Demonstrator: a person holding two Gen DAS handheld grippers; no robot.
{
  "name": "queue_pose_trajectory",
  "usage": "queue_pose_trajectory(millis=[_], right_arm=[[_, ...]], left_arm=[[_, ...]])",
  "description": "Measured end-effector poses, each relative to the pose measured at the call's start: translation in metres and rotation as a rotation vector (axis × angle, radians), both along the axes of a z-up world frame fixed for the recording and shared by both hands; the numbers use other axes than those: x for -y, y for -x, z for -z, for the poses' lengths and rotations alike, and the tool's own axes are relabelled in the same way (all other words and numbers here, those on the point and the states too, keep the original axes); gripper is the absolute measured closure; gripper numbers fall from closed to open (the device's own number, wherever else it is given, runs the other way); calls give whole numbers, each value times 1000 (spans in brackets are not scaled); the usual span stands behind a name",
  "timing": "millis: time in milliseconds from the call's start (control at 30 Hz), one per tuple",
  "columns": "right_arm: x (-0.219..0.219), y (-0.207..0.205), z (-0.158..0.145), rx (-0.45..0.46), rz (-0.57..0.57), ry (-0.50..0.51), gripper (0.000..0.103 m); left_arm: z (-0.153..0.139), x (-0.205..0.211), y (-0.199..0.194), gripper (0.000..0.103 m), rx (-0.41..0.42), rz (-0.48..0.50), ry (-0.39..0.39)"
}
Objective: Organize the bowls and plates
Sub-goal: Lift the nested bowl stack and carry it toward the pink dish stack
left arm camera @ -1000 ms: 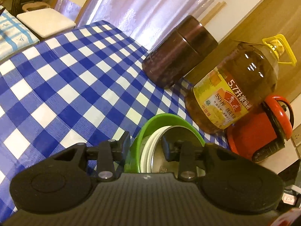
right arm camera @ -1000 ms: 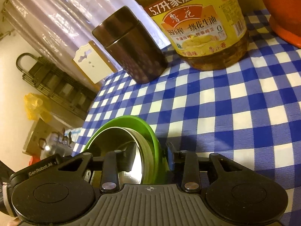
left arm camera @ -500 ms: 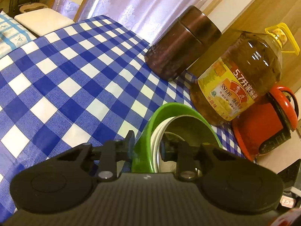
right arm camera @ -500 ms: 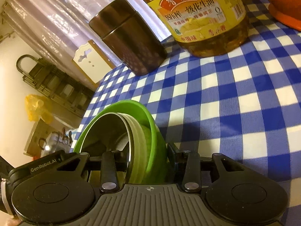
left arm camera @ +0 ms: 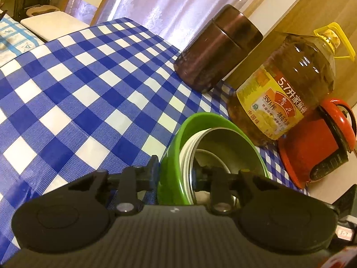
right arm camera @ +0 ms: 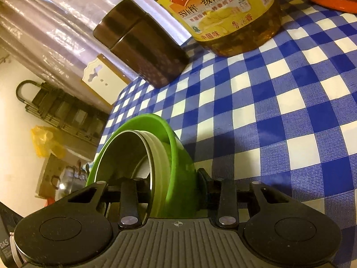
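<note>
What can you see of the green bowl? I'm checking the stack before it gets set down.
The green bowl is glossy, plastic-looking, with a smooth rounded rim. It is the outermost of a nested stack: a white bowl sits inside it, and a steel bowl inside that. It appears tilted above the blue checked tablecloth. The left gripper and right gripper each clamp the stack's wall on opposite sides, one finger outside on the green, the other inside. Its underside is hidden.
</note>
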State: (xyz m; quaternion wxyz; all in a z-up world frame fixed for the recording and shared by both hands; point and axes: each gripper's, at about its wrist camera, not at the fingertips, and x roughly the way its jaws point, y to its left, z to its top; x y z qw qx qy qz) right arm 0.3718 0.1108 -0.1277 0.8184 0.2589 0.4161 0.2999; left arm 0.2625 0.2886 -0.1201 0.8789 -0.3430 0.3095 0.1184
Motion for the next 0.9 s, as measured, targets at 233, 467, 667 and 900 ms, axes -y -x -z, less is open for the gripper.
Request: queue_pose_trajectory(millis=[233,467,667,900], right_arm=[[5,16,-2,-9,13,11,67],[16,54,0,46,17,47,67],[29,85,-1,57,21,56,68],[51,112,-7,64,55,62,68]], left_arm=[[-4,16,17,80,-30,-7,-27],[-9,33,43,80,-53,-7,-21],[-11,50,66,82,-75,-4,-35],[-20,76,80,82,-78,48,-45]])
